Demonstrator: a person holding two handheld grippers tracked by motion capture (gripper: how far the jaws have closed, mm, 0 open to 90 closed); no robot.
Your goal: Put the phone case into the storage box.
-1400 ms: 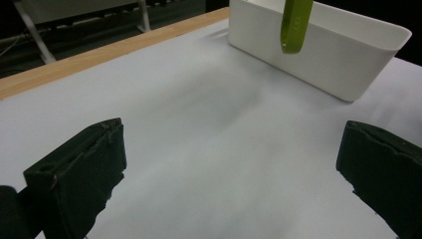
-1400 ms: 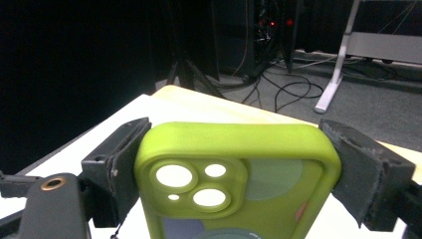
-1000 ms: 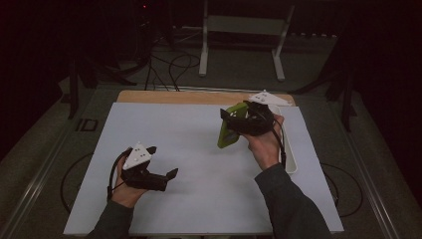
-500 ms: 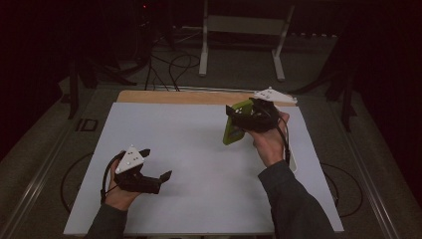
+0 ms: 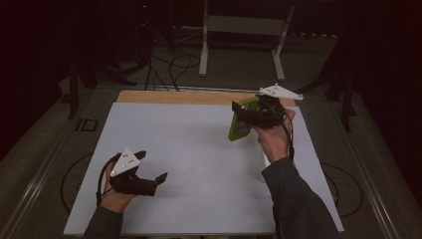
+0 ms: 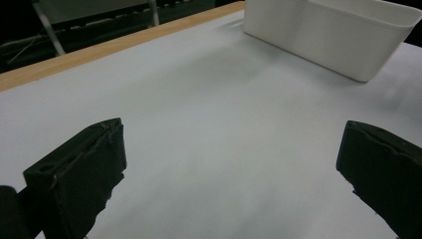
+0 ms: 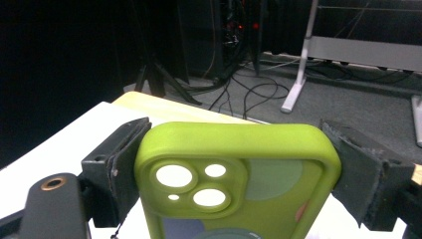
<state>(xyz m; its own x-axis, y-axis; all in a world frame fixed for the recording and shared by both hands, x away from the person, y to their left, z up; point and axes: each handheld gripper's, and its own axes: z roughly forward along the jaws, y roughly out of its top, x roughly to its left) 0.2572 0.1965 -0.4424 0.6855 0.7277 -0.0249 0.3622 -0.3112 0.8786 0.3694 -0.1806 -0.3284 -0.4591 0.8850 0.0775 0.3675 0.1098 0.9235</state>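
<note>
While the right gripper point(image 5: 247, 115) held the green phone case point(image 7: 234, 179) above the worktop's point(image 5: 199, 149) far right, its fingers point(image 7: 124, 159) pinched the long side edges. Light, rubbery and flexible, it probably wanted that edgewise grip. The left gripper's point(image 5: 149, 172) fingers stood spread, empty.

We count two grippers: the left gripper point(image 5: 152, 180) at about eight o'clock on the table, and the right gripper point(image 5: 249, 115) at about one o'clock. Each carries one grey three-cornered plate, so two plates, and each shows two black jaws, four in all. We see one green phone case point(image 7: 239, 174), with three round camera openings and one tiny hole beside them. One white bin point(image 6: 331, 35) sits at about one o'clock in the left gripper view. One white mat point(image 5: 199, 149) covers one wooden table point(image 5: 189, 96).
</note>
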